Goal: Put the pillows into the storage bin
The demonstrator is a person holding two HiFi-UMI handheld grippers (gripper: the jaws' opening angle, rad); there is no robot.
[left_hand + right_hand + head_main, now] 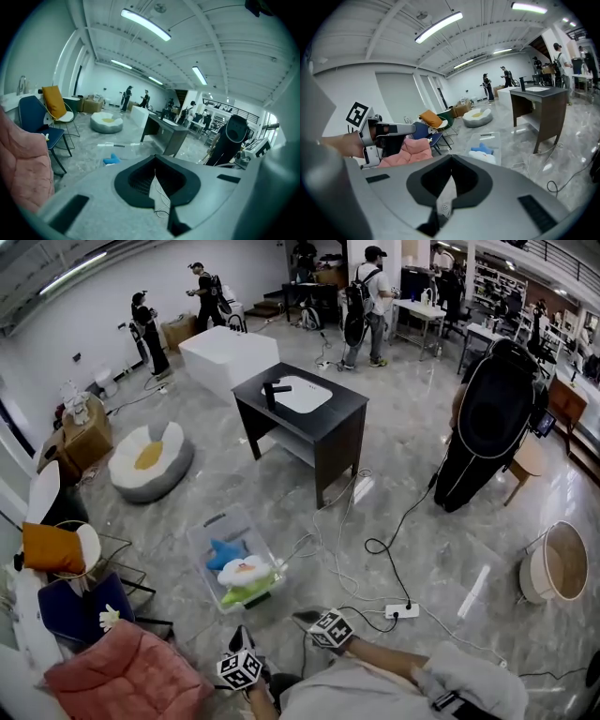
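Note:
A clear storage bin [208, 538] stands on the floor ahead of me. It holds a blue star pillow [225, 552] and a white, yellow and green pillow [248, 576]. A pink pillow [127, 676] lies at the bottom left, and an orange pillow [52, 547] rests on a chair. My left gripper [242, 637] is just short of the bin, shut and empty [155, 159]. To its right my right gripper [305, 618] is shut with nothing in it [451, 157]. The right gripper view shows the left gripper [386, 129] over the pink pillow [405, 150], and the bin [487, 137].
A blue chair [80, 610] stands beside the pink pillow. An egg-shaped cushion [150, 460] lies further left. A black sink cabinet [300, 418] is behind the bin. Cables [375, 549] and a power strip [401, 611] cross the floor at right. A round wooden tub [558, 563] is far right.

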